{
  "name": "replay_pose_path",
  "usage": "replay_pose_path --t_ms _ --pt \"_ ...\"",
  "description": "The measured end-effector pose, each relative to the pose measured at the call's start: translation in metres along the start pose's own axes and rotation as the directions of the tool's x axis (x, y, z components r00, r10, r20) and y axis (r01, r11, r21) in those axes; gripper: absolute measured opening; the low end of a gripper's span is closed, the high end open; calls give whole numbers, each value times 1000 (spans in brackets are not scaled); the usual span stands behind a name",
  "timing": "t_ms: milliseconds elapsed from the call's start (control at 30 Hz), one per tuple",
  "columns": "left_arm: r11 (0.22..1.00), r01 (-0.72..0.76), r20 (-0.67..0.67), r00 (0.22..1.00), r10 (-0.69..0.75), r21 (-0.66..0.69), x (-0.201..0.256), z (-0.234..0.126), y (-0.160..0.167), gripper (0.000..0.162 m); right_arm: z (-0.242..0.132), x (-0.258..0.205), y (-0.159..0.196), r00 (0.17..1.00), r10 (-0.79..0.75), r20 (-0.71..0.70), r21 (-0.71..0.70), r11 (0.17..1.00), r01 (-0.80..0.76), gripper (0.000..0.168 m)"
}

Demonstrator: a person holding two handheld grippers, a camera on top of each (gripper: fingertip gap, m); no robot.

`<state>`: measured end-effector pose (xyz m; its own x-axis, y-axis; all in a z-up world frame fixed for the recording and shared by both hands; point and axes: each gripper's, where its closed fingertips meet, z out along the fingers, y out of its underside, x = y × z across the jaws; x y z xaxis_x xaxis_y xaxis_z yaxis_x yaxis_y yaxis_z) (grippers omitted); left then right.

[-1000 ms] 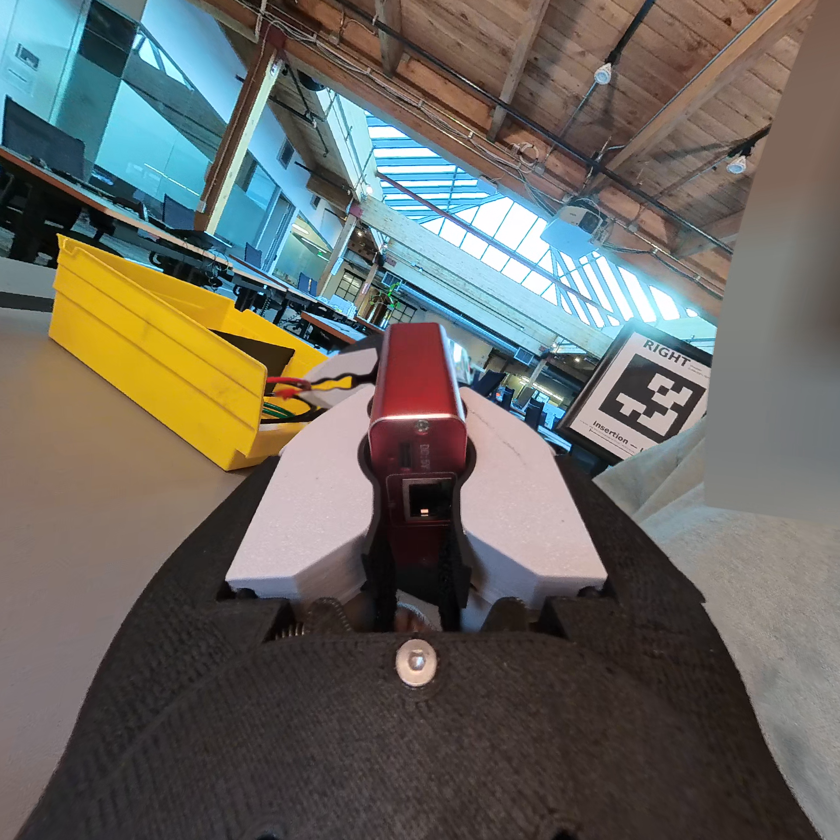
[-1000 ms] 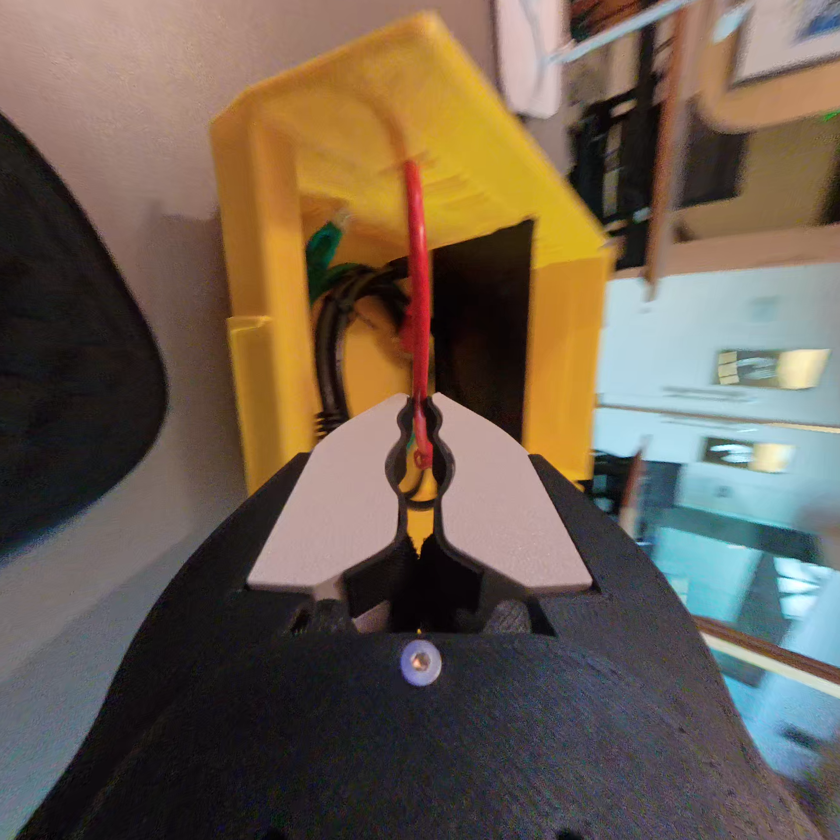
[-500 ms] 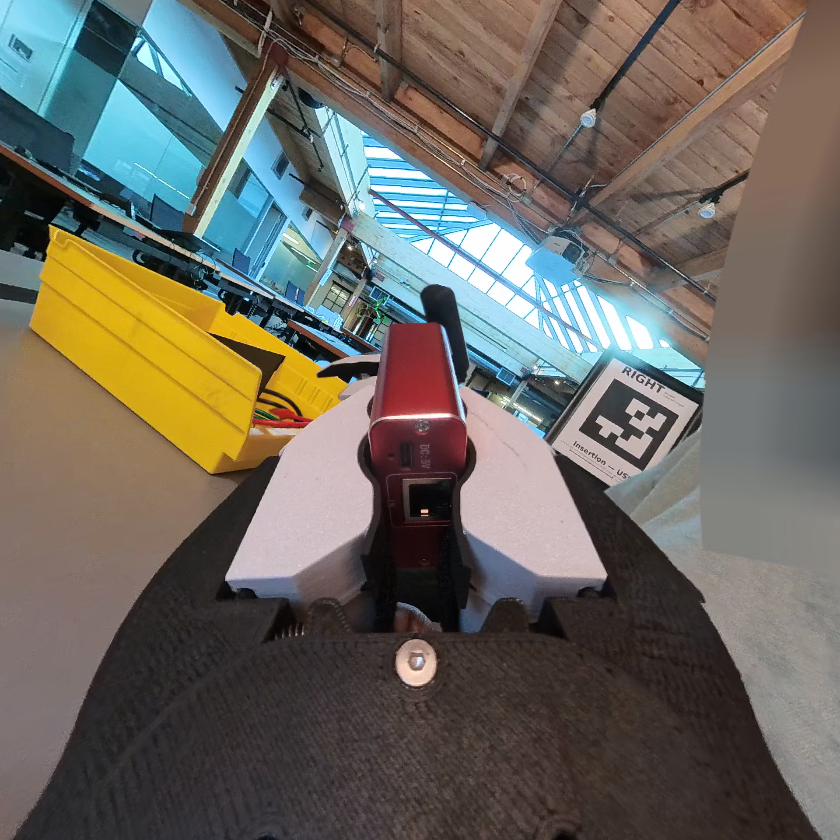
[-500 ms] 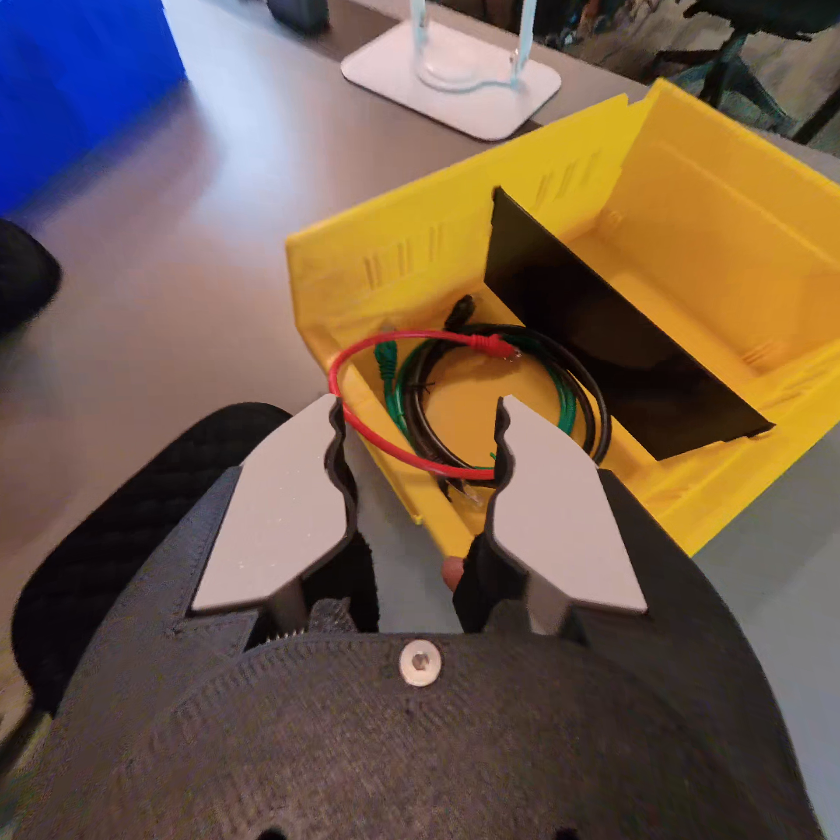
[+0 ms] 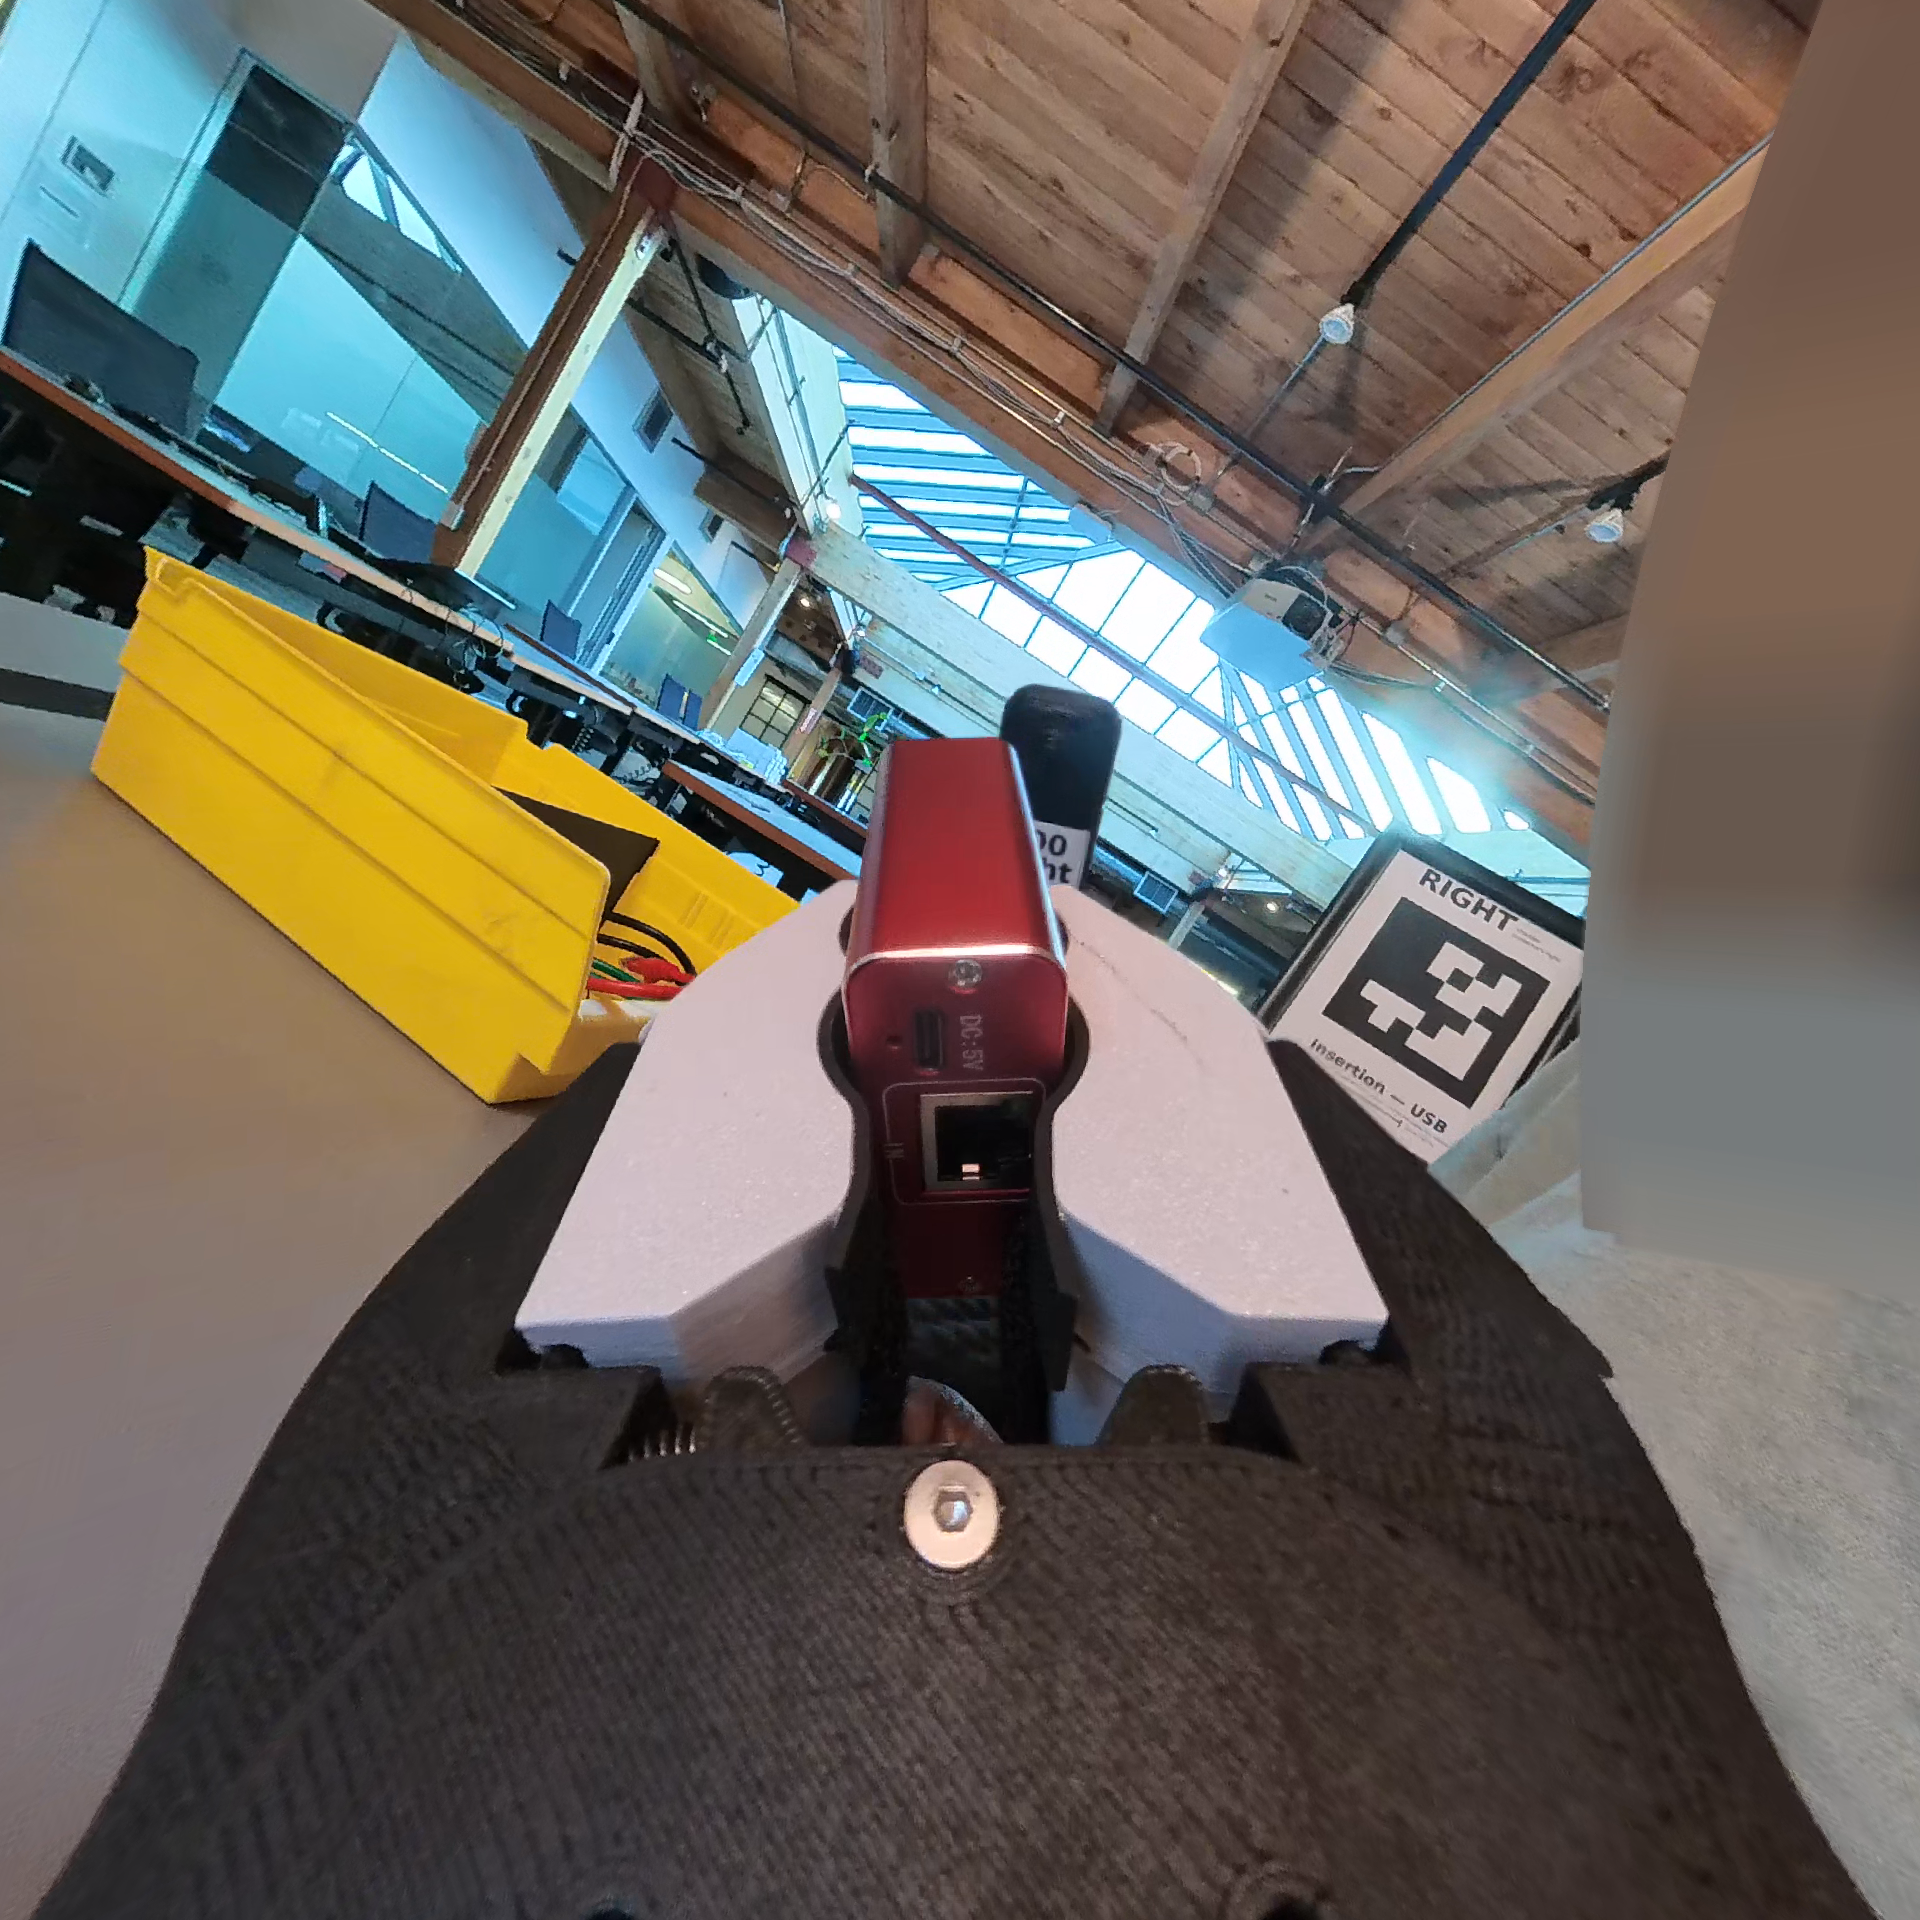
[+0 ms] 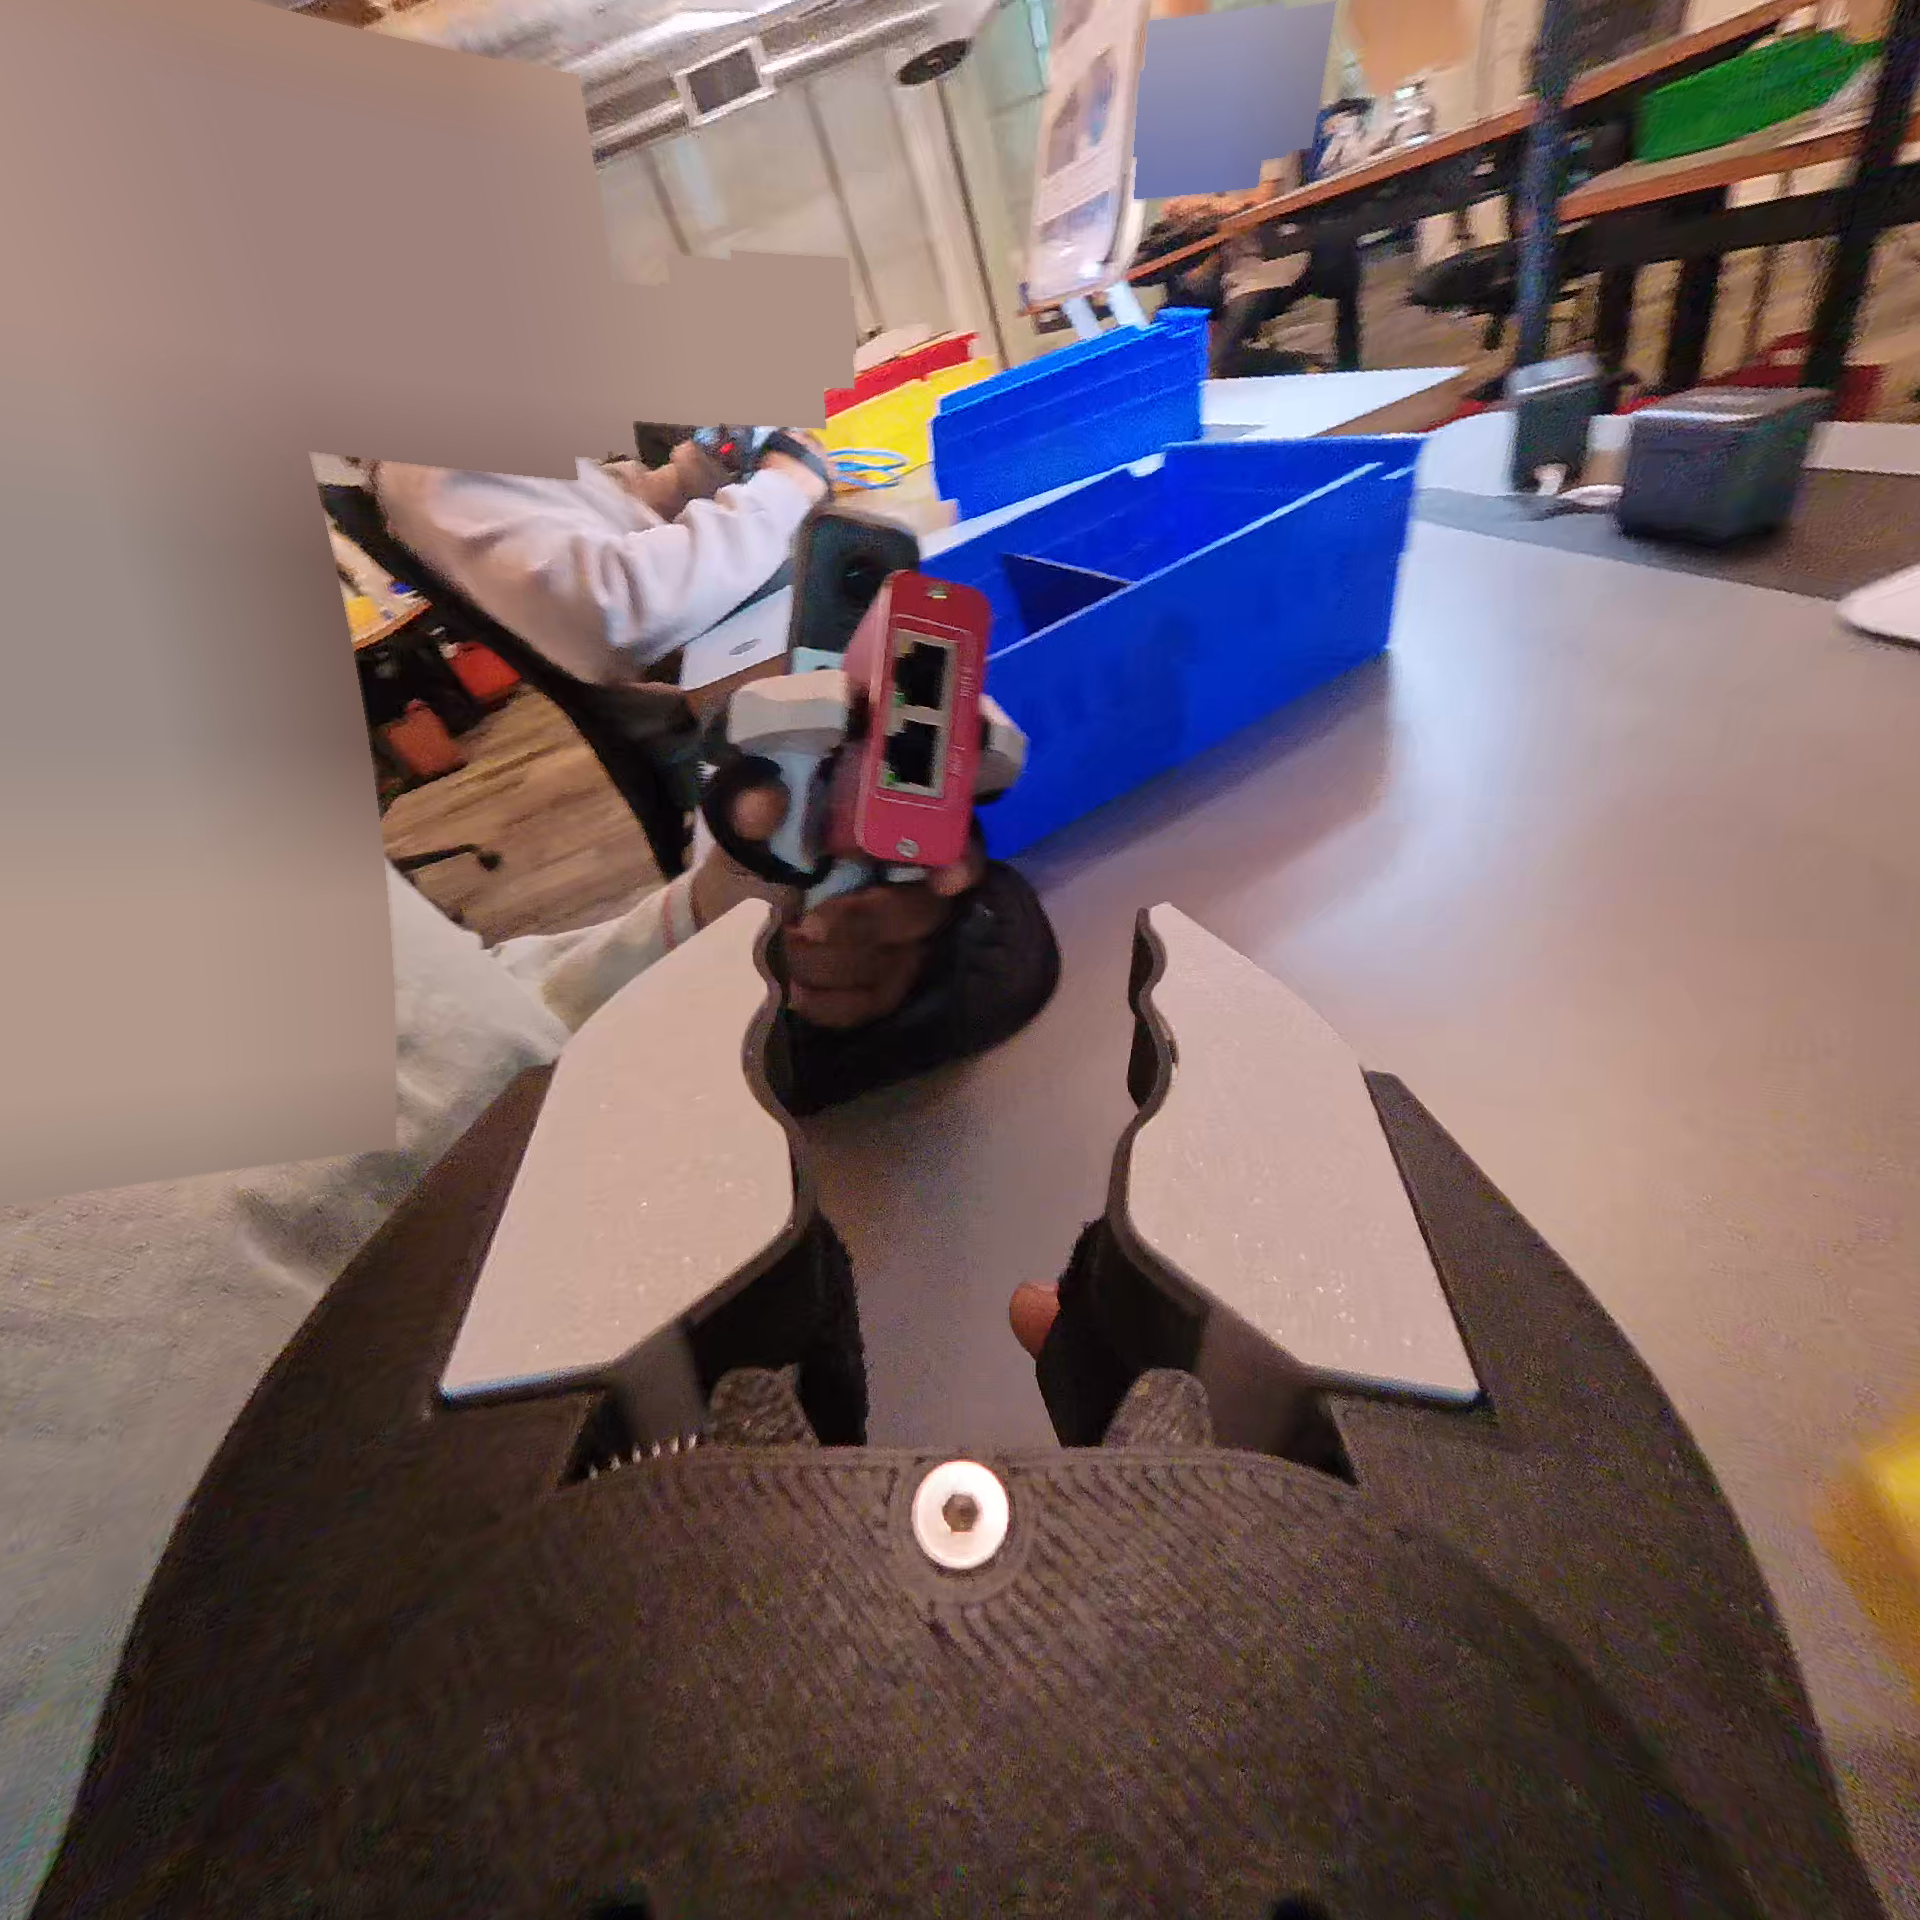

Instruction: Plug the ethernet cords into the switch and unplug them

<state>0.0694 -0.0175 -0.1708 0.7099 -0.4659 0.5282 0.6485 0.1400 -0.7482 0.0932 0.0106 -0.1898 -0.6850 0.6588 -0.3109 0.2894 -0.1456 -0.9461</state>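
Observation:
My left gripper [image 5: 951, 914] is shut on a red metal switch [image 5: 956, 997] and holds it above the grey table [image 5: 208, 1143], one port facing the camera. In the right wrist view the switch [image 6: 920, 717] shows two empty ports facing my right gripper. My right gripper [image 6: 956, 925] is open and empty, a short way in front of the switch and level with it. Red, green and black ethernet cords [image 5: 639, 966] lie in the open end of a yellow bin [image 5: 343, 831] to the left.
A blue bin [image 6: 1174, 603] stands on the table behind the switch. A sign with a black-and-white marker [image 5: 1434, 997] stands at the right. A person in a light sleeve [image 6: 582, 561] works at another table. A grey box [image 6: 1714, 457] sits far right. Some 5 cm of space lies between my two pairs of fingers.
My right gripper let go of the red cord in the yellow bin, opened, and swung away from the bin to face the switch. My left gripper kept hold of the switch and barely moved.

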Motion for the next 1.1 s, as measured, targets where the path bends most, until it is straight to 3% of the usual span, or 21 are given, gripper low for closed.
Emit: replay_pose_path --t_ms 167,400,533,633,733,833,900,1000,1100 --pt "997 -42 17 999 43 -62 0 3 9 29 30 -17 -12 994 11 108 83 996 -20 43" --pt "994 -93 13 995 94 -65 3 5 10 29 37 -15 2 982 83 167 35 995 -90 26" --pt "988 -136 -3 991 136 -68 8 7 11 29 34 -19 0 986 3 164 54 998 -12 25" --pt "985 -167 51 984 168 -32 3 5 3 42 20 -16 -23 991 -99 88 153 985 85 25" --pt "991 -129 81 989 126 37 -2 0 -8 47 -13 8 -54 967 -214 -140 167 957 236 25" --pt "994 -85 80 994 80 67 -4 -2 -12 47 -66 49 -92 843 -305 -444 70 926 372 26" --pt "995 -74 79 995 69 67 -5 -2 -12 47 -108 90 -113 686 -343 -641 -56 913 404 25" --pt "996 -76 81 994 71 51 -5 -1 -9 47 -165 159 -126 462 -331 -823 -194 928 318 26" --pt "997 -69 81 995 65 40 -5 -1 -8 47 -190 221 -117 398 -253 -882 -202 965 167 25"
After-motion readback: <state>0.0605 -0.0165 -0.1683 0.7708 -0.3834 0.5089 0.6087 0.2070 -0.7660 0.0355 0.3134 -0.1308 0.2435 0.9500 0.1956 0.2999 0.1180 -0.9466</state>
